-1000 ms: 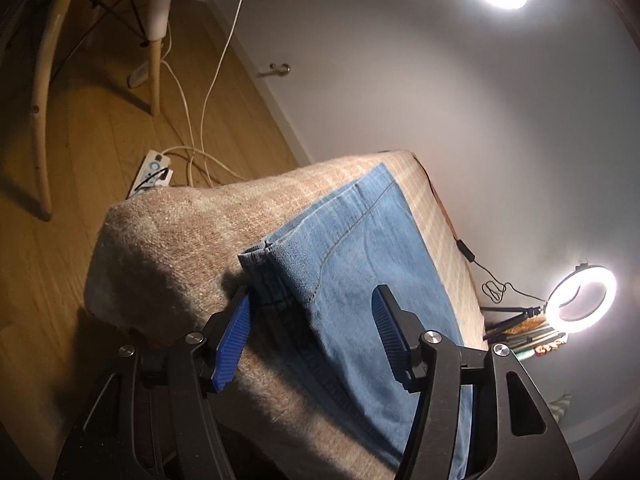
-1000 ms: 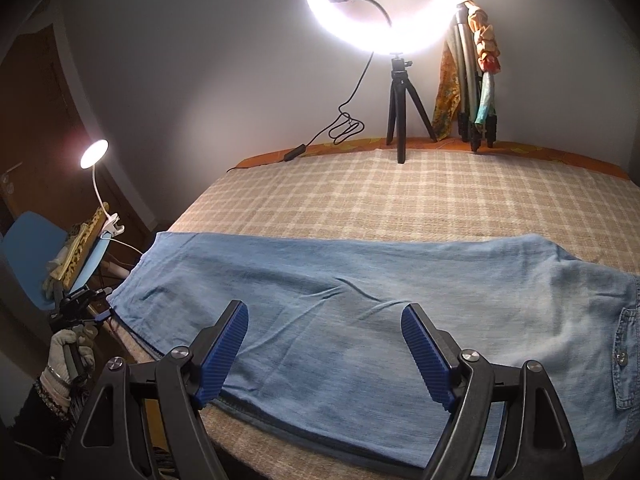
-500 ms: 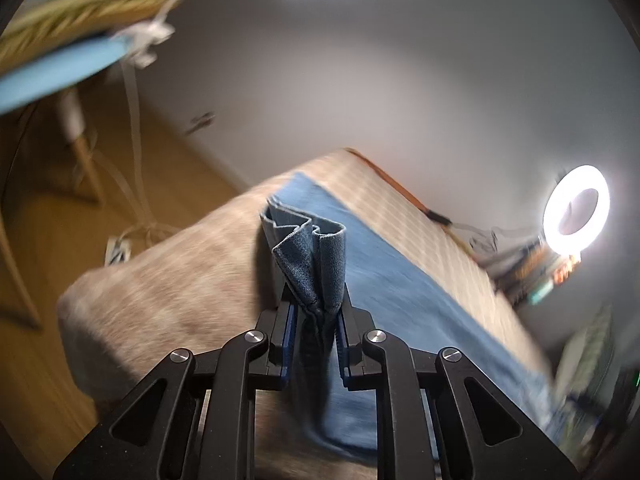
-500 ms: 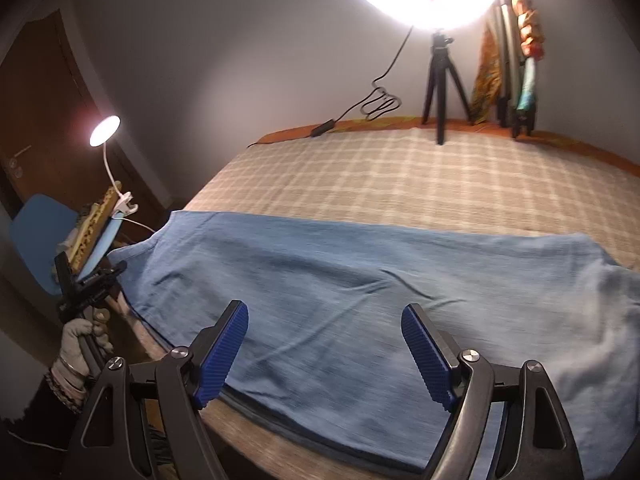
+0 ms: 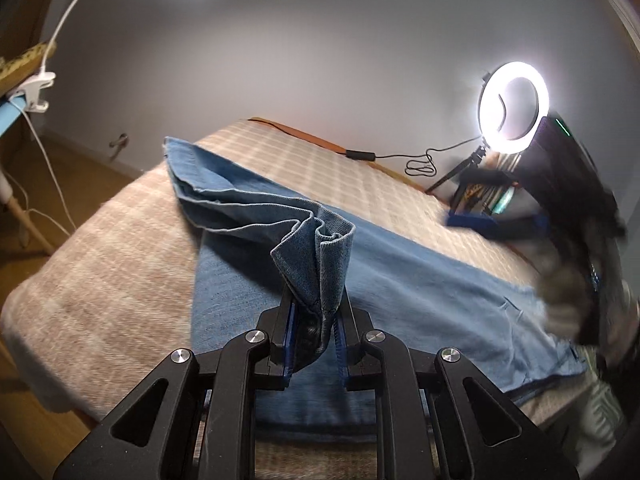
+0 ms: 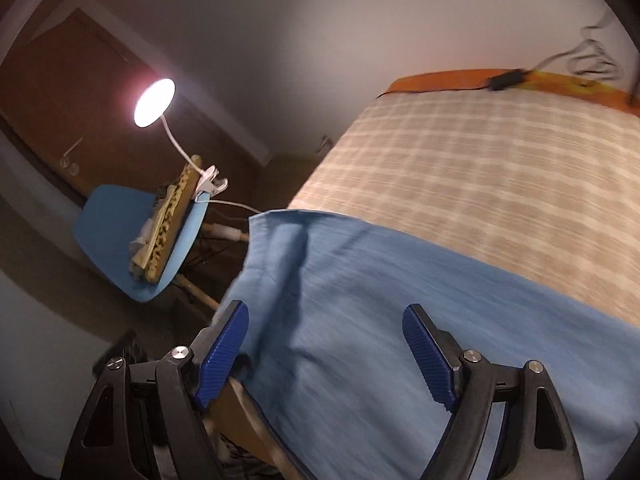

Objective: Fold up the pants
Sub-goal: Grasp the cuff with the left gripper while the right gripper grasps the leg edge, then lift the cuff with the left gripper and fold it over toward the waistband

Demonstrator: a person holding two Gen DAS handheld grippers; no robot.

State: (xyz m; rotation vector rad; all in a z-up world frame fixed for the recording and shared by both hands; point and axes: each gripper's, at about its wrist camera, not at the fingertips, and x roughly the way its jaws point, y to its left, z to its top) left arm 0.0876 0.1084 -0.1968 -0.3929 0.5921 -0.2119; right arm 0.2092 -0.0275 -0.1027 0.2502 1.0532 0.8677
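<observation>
- Gripping a bunched hem of the blue denim pants (image 5: 400, 280), our left gripper (image 5: 314, 344) has its two fingers clamped tight on the fabric, which stands up in folds between the blue pads.
- We see the rest of the pants lying flat across a bed with a beige checked blanket (image 5: 100, 272), one leg end lifted and curled toward the left gripper.
- Our right gripper (image 6: 324, 356) hovers over the pants (image 6: 380, 320) near their edge, fingers spread wide apart with nothing pressed between them.
- We see a ring light (image 5: 514, 106) glowing at the bed's far side.
- We also see a clip lamp (image 6: 154, 102) lit above a blue chair (image 6: 108, 220) beside the bed.
</observation>
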